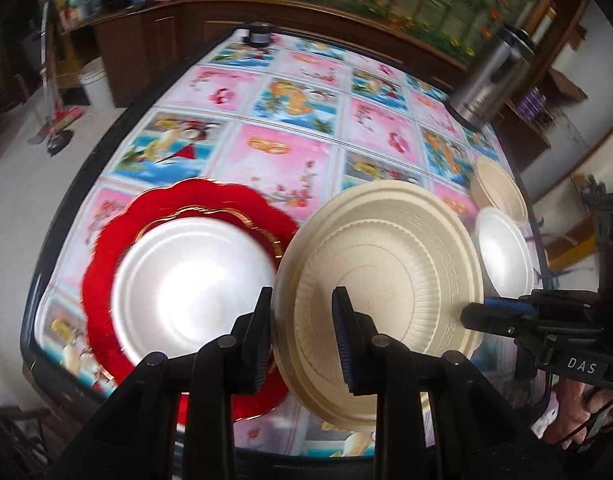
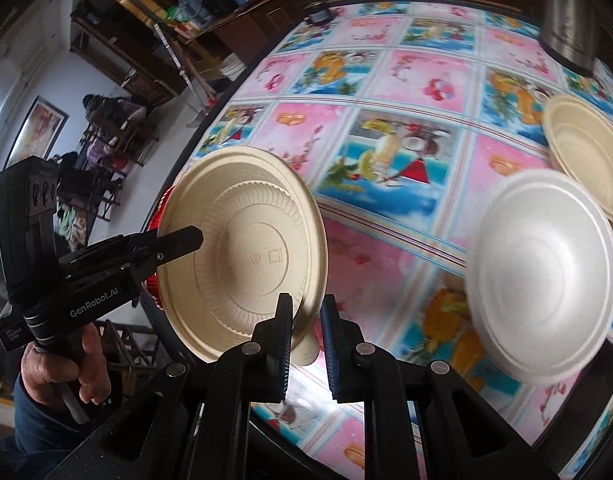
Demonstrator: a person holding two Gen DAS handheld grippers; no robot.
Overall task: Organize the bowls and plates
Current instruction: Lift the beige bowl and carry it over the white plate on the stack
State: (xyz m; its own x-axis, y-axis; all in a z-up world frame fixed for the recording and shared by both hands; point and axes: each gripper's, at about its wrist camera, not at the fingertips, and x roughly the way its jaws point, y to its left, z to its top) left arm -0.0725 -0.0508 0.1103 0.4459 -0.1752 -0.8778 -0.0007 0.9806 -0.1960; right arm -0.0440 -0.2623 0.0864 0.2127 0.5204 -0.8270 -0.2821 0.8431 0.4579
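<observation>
Both claws, left claw and right claw, are gripping the beige plate, so we are judging stacking barely begun; two bowls beyond the right claw are waiting.

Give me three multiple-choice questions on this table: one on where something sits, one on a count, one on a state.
1. The white plate lies on:
A. the red plate
B. a bowl
C. the kettle

2. How many bowls are in view?
A. none
B. two
C. five

3. The beige plate is:
A. flat on the table
B. gripped at its rim by both grippers
C. under the red plate

Answers:
1 A: the white plate rests inside the red plate.
2 B: a white bowl and a beige bowl.
3 B: the beige plate is tilted, its rim between the fingers of the left gripper and the right gripper.
</observation>
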